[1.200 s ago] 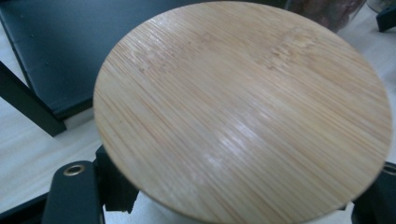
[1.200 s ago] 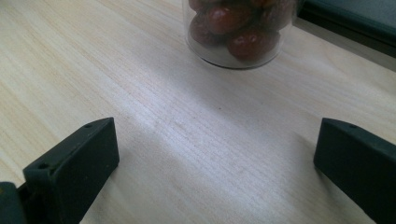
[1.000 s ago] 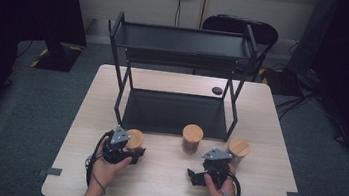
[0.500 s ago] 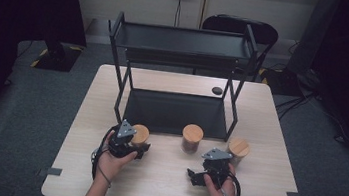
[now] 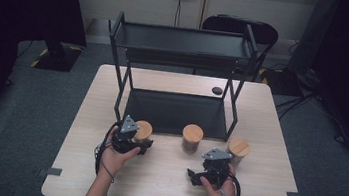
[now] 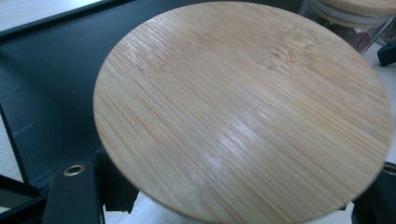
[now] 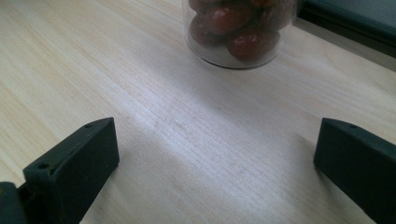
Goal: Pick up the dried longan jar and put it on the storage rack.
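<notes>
Left gripper (image 5: 133, 142) clamped on the left jar (image 5: 144, 130), at 7 o'clock of the rack (image 5: 183, 49) on the table (image 5: 162, 179). Probably glass with a bamboo lid (image 6: 243, 107) — rigid, breakable, slippery; grip the body, not the lid. Contents hidden. Right gripper (image 5: 203, 172) — jaws apart, empty, resting at 5 o'clock. The jar (image 7: 240, 30) ahead holds reddish fruits.

Three jars (image 5: 191, 138) stand in a row before the rack (image 5: 175, 113) (mid-table); chair (image 5: 239, 25) behind.
</notes>
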